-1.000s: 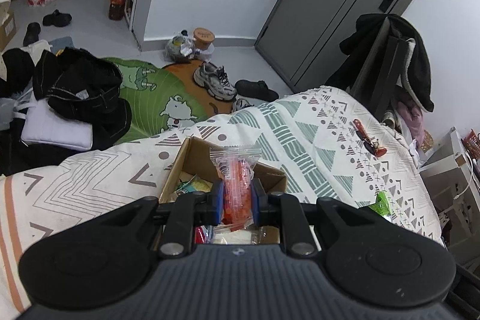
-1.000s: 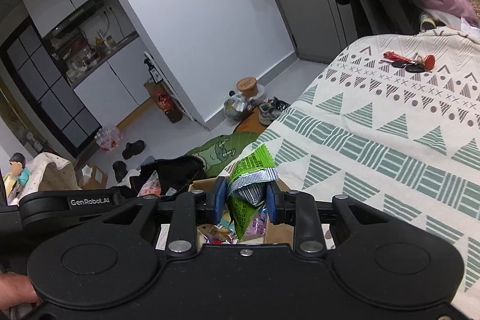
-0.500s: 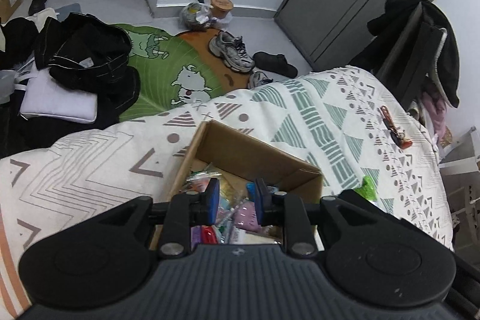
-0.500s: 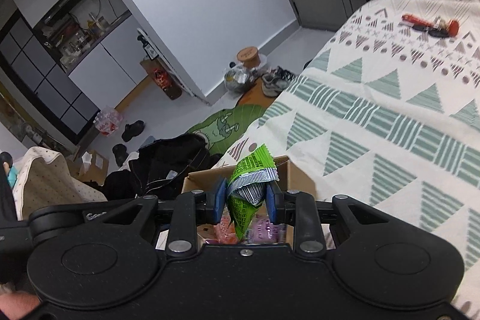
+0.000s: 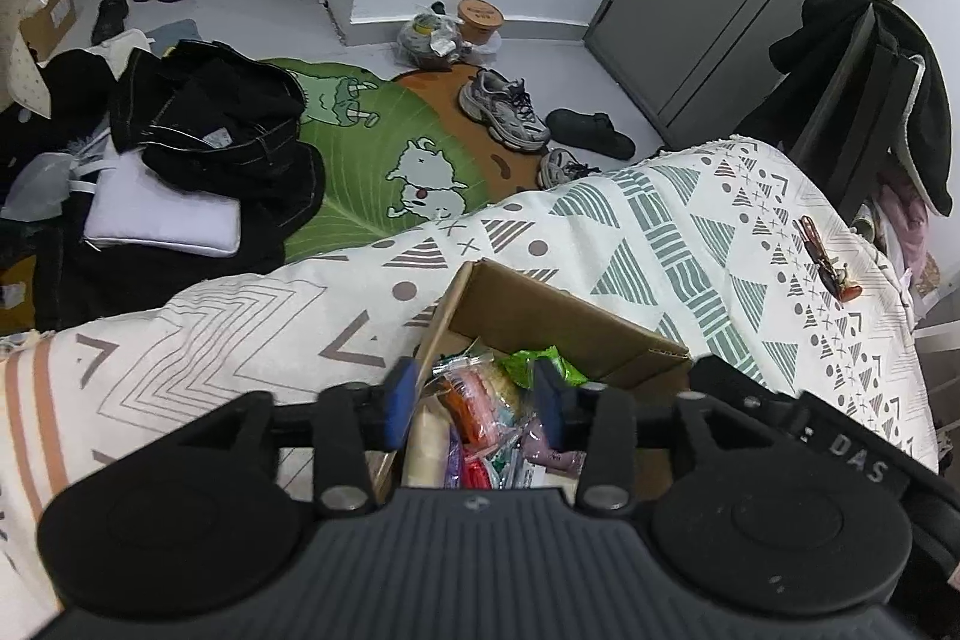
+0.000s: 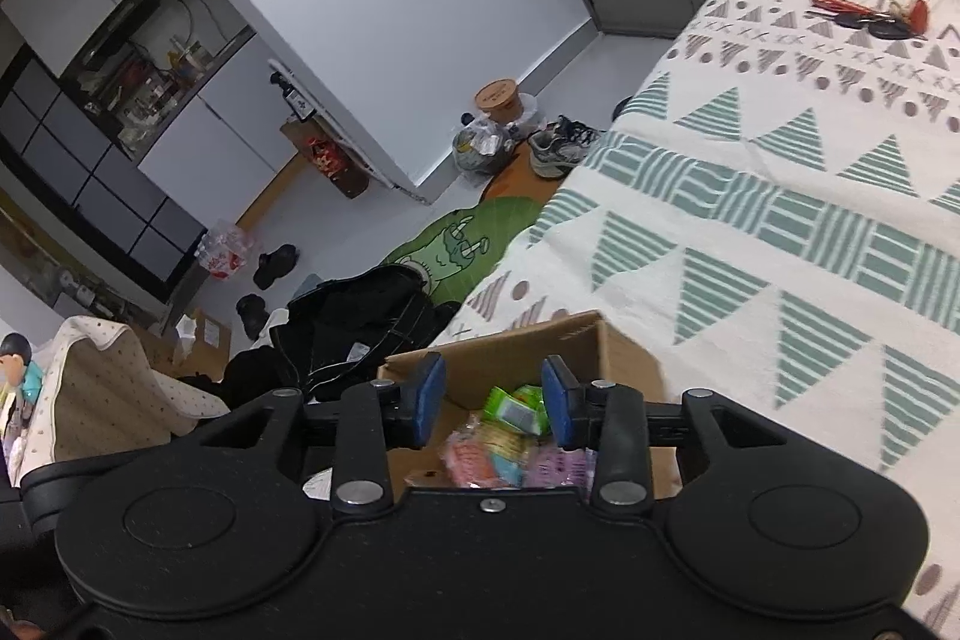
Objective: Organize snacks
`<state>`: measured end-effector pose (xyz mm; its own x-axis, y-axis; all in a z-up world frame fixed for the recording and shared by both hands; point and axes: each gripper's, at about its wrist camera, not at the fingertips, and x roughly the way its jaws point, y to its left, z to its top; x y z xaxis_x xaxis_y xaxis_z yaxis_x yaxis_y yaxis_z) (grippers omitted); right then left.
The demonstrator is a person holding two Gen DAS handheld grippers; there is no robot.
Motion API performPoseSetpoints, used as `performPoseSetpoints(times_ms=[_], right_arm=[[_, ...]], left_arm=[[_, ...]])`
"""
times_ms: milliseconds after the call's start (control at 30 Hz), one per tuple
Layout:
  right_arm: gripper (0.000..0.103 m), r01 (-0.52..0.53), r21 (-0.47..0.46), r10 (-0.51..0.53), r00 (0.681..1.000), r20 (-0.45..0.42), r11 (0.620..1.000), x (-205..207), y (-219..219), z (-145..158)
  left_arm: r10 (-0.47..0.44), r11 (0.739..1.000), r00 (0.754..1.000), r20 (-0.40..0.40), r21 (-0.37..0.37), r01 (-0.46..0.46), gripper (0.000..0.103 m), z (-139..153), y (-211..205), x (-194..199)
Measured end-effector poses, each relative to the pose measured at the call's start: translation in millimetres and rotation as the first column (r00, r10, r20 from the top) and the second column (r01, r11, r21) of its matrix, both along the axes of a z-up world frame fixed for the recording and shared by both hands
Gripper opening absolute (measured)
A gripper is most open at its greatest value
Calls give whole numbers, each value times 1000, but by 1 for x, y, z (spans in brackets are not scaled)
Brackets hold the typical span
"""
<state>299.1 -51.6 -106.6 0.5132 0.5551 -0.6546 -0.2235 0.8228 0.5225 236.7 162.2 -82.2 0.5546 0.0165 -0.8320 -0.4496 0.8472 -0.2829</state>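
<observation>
We see the snacks gathered in an open cardboard box [image 5: 558, 322] that sits on the bed [image 5: 690, 220], near the edge that faces the floor. Inside lie a green packet [image 5: 531, 361], an orange packet [image 5: 471, 403] in clear wrap, a purple one [image 5: 549, 451], and others we cannot make out beneath the tools.

We hold the left tongs [image 5: 474, 403] directly over the box, blue pads spread wide with nothing between them. The right tongs [image 6: 492, 403] hover over the same box, also spread wide and empty; in that view the green packet [image 6: 516, 409] rests among the others just below the pads. Both tools point down into the box, which fits a drop from above so packets land inside its walls, and we judge both deliveries done.

Farther along the bed, toward the far corner by the dark chair [image 5: 864, 100], lies a red bunch of keys [image 5: 825, 265], well apart from the box. Whether more snacks remain on the bed is unclear. Beyond the bed's edge, the floor holds a green cartoon rug [image 5: 372, 160], sneakers [image 5: 504, 109] and a heap of black clothing [image 5: 222, 130].
</observation>
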Motion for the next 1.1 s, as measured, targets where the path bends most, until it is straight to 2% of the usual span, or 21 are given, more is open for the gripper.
performPoseSetpoints(times_ms=[300,467,633,800,900,1100], right_arm=[[39,52,-33,-52,999,3,998,-14,-50,17],[43,53,-33,-52,999,15,998,-27,-63,25],[47,44,-33,-43,999,31,999,-41,-72,33],[53,40,-36,-38,998,51,999,-55,-81,43],[60,37,-41,-35,997,67,998,-63,-85,50],[83,52,-55,-46,993,112,997,-82,-97,60]], left_arm=[[9,997,999,37,74,-12,75,25,-17,-19],[26,996,999,34,81,-28,78,33,-23,-32],[21,993,998,52,119,-27,85,43,-35,-47],[22,989,997,71,142,-32,87,53,-45,-61],[18,988,997,78,155,-30,90,57,-52,-69],[-6,985,996,87,170,-9,91,62,-66,-84]])
